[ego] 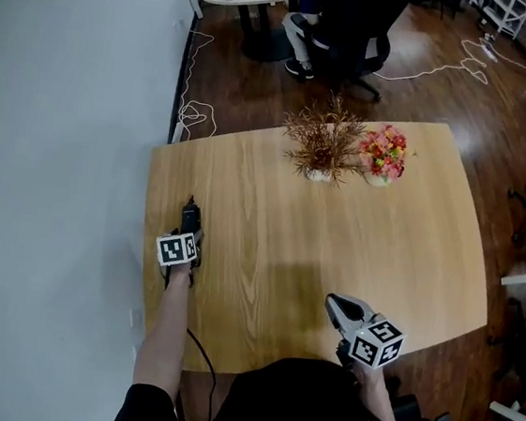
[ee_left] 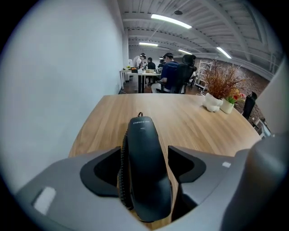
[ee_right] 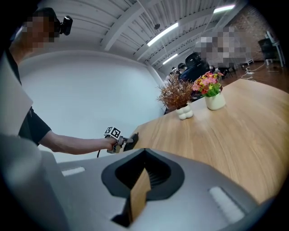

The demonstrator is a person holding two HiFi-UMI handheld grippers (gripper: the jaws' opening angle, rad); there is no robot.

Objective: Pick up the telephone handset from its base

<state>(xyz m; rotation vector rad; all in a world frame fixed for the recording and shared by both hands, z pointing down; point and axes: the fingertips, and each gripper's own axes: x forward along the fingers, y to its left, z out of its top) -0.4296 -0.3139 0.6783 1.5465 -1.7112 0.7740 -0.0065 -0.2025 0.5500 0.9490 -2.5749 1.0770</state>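
Note:
A black telephone handset (ee_left: 143,149) lies flat on the wooden table (ego: 336,232) near its left edge, a coiled cord (ee_left: 121,176) running along its left side. I see no base under or beside it. My left gripper (ego: 188,232) points steeply down over it, open, its dark pads (ee_left: 101,169) standing apart on either side of the handset without pressing on it. In the head view only the handset's far end (ego: 190,214) shows past the marker cube. My right gripper (ego: 339,308) hangs shut and empty over the table's near edge, right of centre.
Toward the far side of the table stand a white vase of dried brown stems (ego: 324,146) and a vase of pink flowers (ego: 383,154). A white wall (ego: 64,135) runs close along the table's left. A person sits in an office chair (ego: 345,26) beyond.

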